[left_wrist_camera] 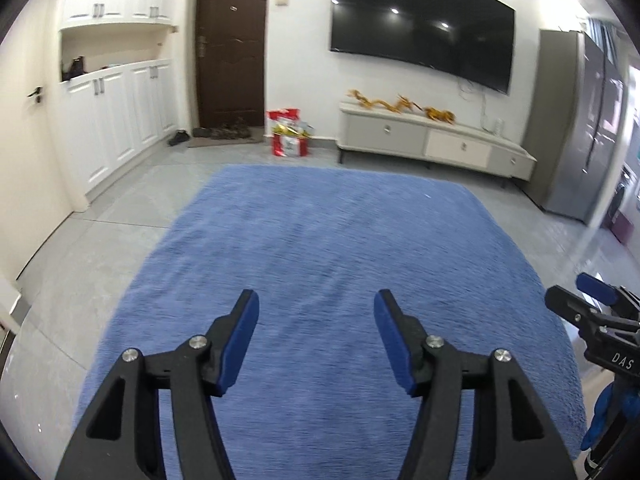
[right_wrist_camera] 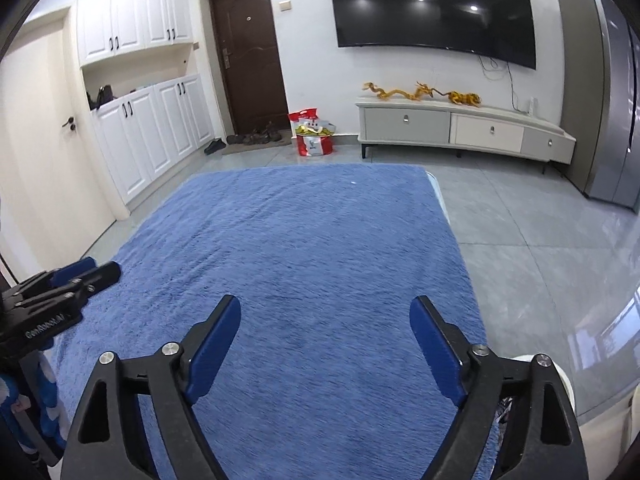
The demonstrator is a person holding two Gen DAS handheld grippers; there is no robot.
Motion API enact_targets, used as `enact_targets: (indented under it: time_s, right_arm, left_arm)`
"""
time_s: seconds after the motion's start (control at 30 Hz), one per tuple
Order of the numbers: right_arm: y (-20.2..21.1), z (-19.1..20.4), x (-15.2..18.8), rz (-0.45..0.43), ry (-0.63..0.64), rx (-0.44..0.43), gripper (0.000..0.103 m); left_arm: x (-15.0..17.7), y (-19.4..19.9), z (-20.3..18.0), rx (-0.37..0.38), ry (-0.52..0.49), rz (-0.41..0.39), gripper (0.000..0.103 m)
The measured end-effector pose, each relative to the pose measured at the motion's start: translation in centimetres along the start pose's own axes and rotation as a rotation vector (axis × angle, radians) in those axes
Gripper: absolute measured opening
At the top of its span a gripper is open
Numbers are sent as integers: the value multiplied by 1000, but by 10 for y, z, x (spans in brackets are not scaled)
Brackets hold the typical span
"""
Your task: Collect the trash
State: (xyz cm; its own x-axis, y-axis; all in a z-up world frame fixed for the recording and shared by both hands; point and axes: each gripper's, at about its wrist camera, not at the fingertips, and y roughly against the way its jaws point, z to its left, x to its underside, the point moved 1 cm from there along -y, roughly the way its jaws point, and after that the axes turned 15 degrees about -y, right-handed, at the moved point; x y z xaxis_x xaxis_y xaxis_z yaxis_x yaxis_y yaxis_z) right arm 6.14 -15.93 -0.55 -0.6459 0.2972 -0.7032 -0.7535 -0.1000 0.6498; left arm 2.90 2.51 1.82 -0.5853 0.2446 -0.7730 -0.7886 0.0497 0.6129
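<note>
My left gripper is open and empty above a blue fuzzy cloth that covers a table. My right gripper is open and empty above the same cloth. Each gripper shows at the edge of the other's view: the right one at the far right, the left one at the far left. No loose trash shows on the cloth, apart from a tiny white speck near its far edge. A red and white bag with yellow contents stands on the floor by the door.
A dark brown door with shoes at its foot is at the back. White cabinets line the left wall. A low TV console with golden dragon figures stands under a wall TV. A grey fridge is at right. The floor is grey tile.
</note>
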Motion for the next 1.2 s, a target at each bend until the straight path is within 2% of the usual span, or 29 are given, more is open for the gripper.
enact_targets:
  time_s: [0.13, 0.2, 0.23, 0.57, 0.83, 1.2]
  right_arm:
    - [-2, 17, -2, -20, 27, 42, 94]
    - [0, 23, -2, -30, 40, 59, 102]
    - [1, 27, -1, -42, 48, 74, 102]
    - [10, 41, 0, -87, 82, 134, 103]
    - [11, 39, 4, -84, 83, 145, 103]
    - [14, 15, 4, -99, 32, 156, 103]
  left_arm:
    - [7, 8, 17, -48, 10, -25, 62]
    - [10, 12, 26, -63, 17, -38, 63]
    - [11, 13, 31, -67, 23, -43, 64]
    - [20, 20, 52, -77, 74, -56, 66]
    - [21, 26, 48, -112, 57, -46, 68]
    - [25, 23, 37, -170, 8, -11, 71]
